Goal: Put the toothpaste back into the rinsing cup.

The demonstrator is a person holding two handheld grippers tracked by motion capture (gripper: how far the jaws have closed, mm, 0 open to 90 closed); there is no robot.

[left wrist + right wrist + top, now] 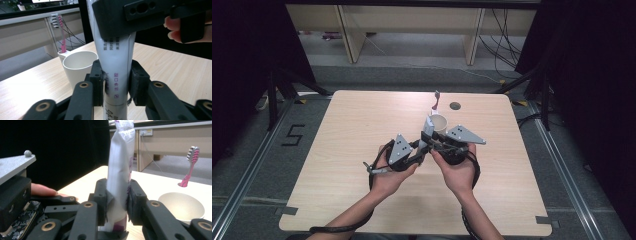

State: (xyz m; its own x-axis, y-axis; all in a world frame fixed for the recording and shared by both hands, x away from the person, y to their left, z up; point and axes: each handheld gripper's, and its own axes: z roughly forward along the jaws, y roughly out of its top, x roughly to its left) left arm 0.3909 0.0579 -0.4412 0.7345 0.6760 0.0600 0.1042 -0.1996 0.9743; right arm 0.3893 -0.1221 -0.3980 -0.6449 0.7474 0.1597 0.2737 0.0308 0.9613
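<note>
A white toothpaste tube (428, 131) stands upright over the middle of the table, crimped end up, held between both grippers. My left gripper (422, 147) comes from the left and its pads press the tube's (116, 57) lower part in the left gripper view (116, 85). From the right comes my right gripper (435, 146), and in its own view (117, 202) the pads squeeze the tube (121, 157) near its cap end. Just behind the tube sits a white cup (440, 124) with a pink toothbrush (436, 99) standing in its handle.
The light wooden table (362, 130) has a small dark round mark (455, 105) near its far edge. The cup (78, 65) and toothbrush (61, 32) stand close behind the jaws. Desks and loose cables lie on the floor beyond the table.
</note>
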